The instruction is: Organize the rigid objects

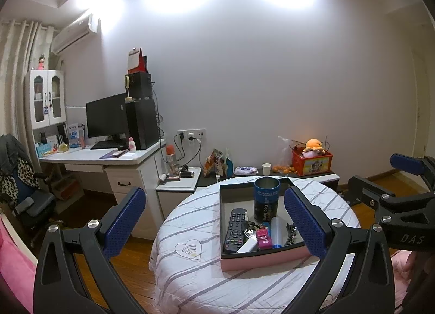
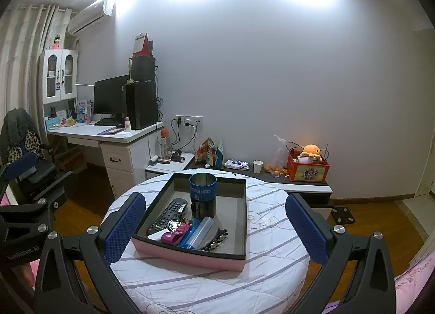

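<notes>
Pink on the outside and dark-rimmed, the tray [image 2: 190, 255] sits on a round table [image 2: 272, 259] covered in a striped white cloth, and it serves as the collecting place for the hard odds and ends. Inside the tray, a blue can [image 2: 203, 195] stands upright toward the far wall, likely put there so it leaves the nearer floor free for flat things. Left of the can lies a black remote [image 2: 167, 216]; in front of the can are a clear tube with a blue cap [image 2: 199, 232], a magenta tag with keys [image 2: 175, 233] and a white bar [image 1: 246, 246], all crowded touching one another. A dark clip [image 2: 216, 240] lies just right of the tube.

Both tools hang back from the tray, on its near side. The left gripper [image 1: 214, 221] is spread wide and carries nothing; the right gripper [image 2: 214, 227] is likewise spread wide and bare. With every item apparently in the tray already, the job looks close to done, or a tidier arrangement is still to come.
</notes>
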The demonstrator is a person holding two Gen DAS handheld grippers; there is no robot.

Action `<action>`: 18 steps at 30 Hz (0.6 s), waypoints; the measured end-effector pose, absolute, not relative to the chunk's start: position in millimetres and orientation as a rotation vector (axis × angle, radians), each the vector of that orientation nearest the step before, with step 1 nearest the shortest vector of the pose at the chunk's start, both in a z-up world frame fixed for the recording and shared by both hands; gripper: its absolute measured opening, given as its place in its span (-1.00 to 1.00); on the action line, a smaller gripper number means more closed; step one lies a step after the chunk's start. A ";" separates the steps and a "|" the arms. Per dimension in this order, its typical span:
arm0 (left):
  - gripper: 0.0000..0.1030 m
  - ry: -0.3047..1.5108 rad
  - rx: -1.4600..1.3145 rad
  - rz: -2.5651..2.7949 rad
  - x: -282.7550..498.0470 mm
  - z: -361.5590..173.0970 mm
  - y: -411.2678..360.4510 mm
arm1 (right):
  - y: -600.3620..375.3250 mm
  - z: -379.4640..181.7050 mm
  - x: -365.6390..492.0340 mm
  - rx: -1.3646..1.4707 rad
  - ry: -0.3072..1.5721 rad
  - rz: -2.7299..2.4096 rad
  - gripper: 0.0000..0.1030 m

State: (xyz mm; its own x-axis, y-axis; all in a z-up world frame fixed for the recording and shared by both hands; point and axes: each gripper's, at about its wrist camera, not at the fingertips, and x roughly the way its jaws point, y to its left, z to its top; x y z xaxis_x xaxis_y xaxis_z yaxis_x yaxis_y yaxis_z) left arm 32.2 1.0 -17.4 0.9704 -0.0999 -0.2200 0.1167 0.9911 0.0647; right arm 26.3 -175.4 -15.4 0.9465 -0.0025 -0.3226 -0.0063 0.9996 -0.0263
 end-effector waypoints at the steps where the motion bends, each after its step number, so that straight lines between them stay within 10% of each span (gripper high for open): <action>1: 1.00 0.218 0.075 -0.107 32.1 -17.3 0.4 | -175.7 -15.8 26.2 -0.026 0.329 0.001 1.00; 18: 1.00 0.233 0.088 -0.119 32.1 -18.0 0.7 | -177.3 -16.0 24.5 -0.022 0.340 -0.014 1.00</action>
State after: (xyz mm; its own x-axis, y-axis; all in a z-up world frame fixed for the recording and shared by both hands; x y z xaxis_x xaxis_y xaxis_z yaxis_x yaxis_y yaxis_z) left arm 32.1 0.7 -18.0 0.9660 -0.1071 -0.2353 0.1274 0.9892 0.0729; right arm 24.5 -177.3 -16.0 0.9427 -0.0173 -0.3333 0.0098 0.9997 -0.0241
